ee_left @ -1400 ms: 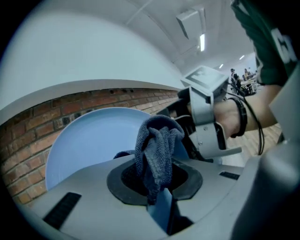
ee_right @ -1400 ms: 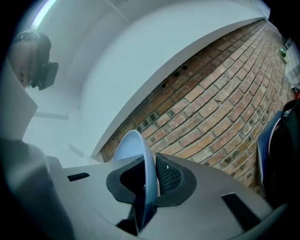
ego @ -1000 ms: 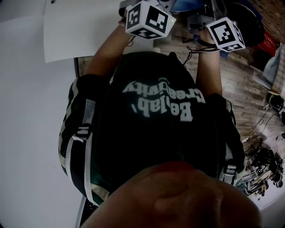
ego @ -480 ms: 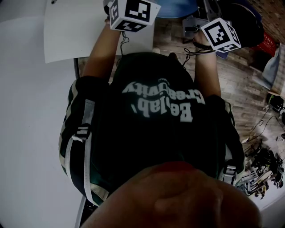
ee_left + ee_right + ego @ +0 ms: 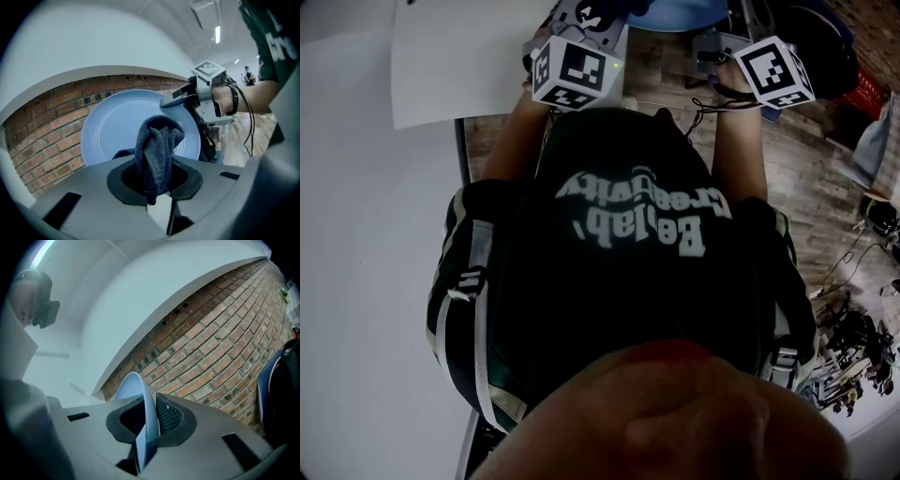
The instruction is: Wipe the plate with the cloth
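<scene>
Plate (image 5: 108, 136) stood on edge, its rim pinched between the jaws of the right gripper (image 5: 147, 420), so its blue side faced the left gripper (image 5: 157, 180). That one clamped a bunched dark cloth (image 5: 157, 145) close before this side, I judged for rubbing it.

Head view: pale blue round plate (image 5: 680, 14) cut off at top edge; bottom end of dark grey knitted cloth (image 5: 157, 150) buried in left claw (image 5: 154, 182).

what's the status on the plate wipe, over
Left tool shut on cloth. Right tool shut on plate rim, plate held on edge. Cloth in front of plate face, contact unclear. Nothing seen between them.
</scene>
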